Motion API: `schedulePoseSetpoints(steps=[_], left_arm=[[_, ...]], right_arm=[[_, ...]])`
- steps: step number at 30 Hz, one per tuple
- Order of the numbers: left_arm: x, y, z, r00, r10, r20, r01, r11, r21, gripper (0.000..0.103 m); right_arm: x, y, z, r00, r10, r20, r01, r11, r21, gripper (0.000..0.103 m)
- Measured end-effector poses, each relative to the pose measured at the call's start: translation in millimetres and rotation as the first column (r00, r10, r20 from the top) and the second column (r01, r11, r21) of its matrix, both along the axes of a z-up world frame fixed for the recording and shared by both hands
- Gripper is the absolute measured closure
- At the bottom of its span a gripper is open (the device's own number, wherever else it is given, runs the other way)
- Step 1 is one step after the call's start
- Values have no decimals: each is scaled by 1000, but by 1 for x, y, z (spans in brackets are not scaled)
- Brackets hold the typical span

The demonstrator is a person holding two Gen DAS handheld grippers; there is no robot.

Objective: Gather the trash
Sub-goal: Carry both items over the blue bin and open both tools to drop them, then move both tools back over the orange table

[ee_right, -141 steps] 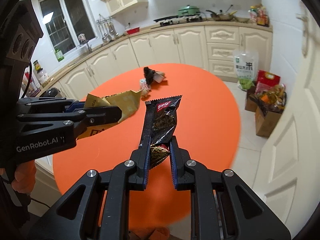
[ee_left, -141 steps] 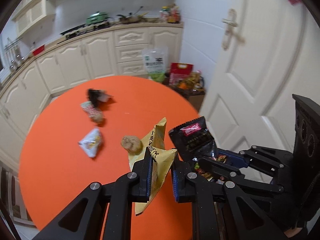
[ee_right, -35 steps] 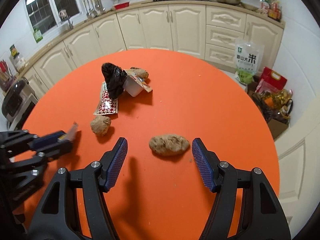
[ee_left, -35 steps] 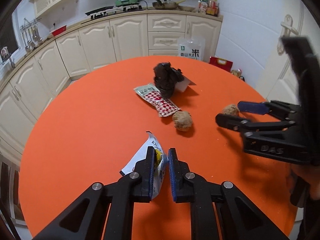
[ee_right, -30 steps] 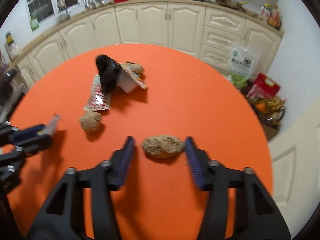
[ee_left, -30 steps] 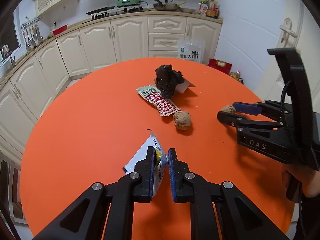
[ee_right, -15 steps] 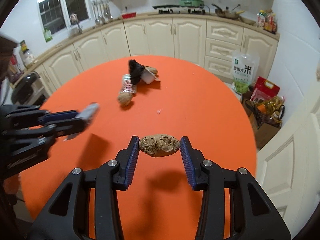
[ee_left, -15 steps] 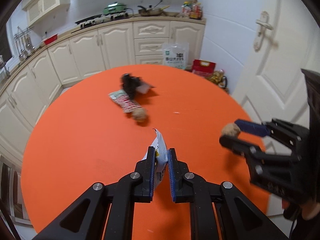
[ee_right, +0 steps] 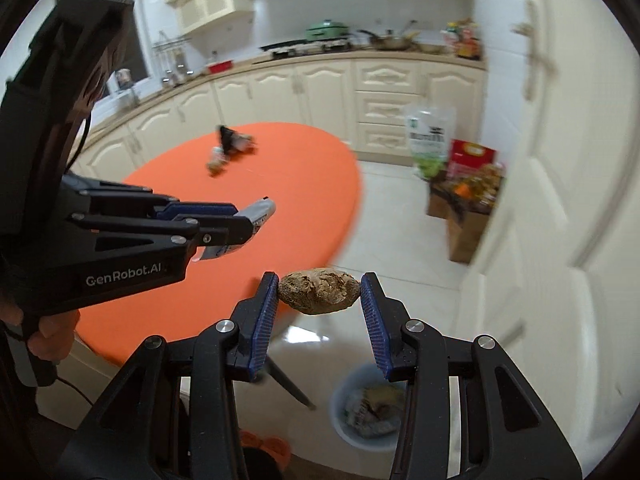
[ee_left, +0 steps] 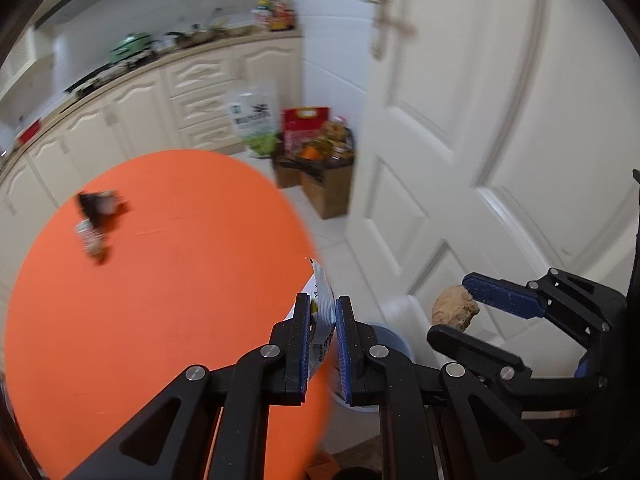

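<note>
My left gripper (ee_left: 322, 312) is shut on a white snack wrapper (ee_left: 322, 300) and holds it past the right edge of the round orange table (ee_left: 160, 300). It also shows in the right wrist view (ee_right: 256, 216). My right gripper (ee_right: 319, 294) is shut on a brown crumpled lump (ee_right: 318, 290), held in the air above the floor; the lump shows in the left wrist view (ee_left: 455, 306) too. A blue trash bin (ee_right: 370, 412) with wrappers inside stands on the floor below the right gripper. More trash (ee_left: 94, 218) lies at the table's far side.
A white door (ee_left: 500, 120) stands close on the right. A cardboard box (ee_left: 320, 172) with bags stands on the floor by the cream cabinets (ee_right: 320, 92). The table's leg (ee_right: 288, 384) runs down near the bin.
Both grippers have swung right, off the table and toward the door, carrying the wrapper and the lump. The blue bin has come into view below the right gripper.
</note>
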State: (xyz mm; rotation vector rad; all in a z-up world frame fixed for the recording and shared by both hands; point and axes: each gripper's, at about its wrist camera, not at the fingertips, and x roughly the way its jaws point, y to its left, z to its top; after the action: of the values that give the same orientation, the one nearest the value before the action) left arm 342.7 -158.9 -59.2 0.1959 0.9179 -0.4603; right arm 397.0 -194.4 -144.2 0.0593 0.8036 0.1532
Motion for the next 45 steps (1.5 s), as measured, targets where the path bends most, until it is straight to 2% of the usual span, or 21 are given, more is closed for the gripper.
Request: schedulePoseSetpoints(steps=[6,14,15,17,20,23,28,30,36,40,43,45], left_arm=[[1,-64,-27,996,-70,-47,73,996,51,94],[23,-122,-67,987,-104,-124,121,983,137,88],[27,-120,-73,987,-94,-127,113,982,150,87],[35,-125,-76,989,-72,-129,94,981,169,74],[40,-127,-74,993,-47,-108,65,983,170,62],[41,-128,-71,996,-23,-83,38,983,179,62],[31,-116,-62,999,-7,-54,14,990,142,61],[25,-109,-57,999,-1,-39,7,990,139,60],[8,-74,-37,1000,11,-15,-9,995,102,60],[-6,-42,-18,1000,25,13,-26,998,65,59],[-17,-9,-2,998,46,42,-47,998,38,51],[-23,14,6,997,62,56,-63,998,15,47]], right_arm=[[-32,-46,-22,996,-87,-37,87,996,7,63],[-37,-79,-64,986,-131,-105,136,989,50,63],[-36,-82,-69,984,-136,-111,143,988,53,63],[-33,-88,-77,982,-143,-126,152,987,61,63],[-25,-90,-91,977,-155,-144,167,983,76,63],[-18,-90,-102,975,-162,-150,177,980,93,63],[-7,-81,-112,973,-167,-158,182,979,88,62],[-5,-79,-111,970,-183,-157,197,977,76,62],[-10,-71,-87,972,-196,-126,205,977,59,48],[-15,-55,-56,979,-186,-79,191,980,52,45],[-14,-35,-25,985,-169,-25,169,985,39,40],[-9,-18,-6,990,-141,3,141,989,35,32]])
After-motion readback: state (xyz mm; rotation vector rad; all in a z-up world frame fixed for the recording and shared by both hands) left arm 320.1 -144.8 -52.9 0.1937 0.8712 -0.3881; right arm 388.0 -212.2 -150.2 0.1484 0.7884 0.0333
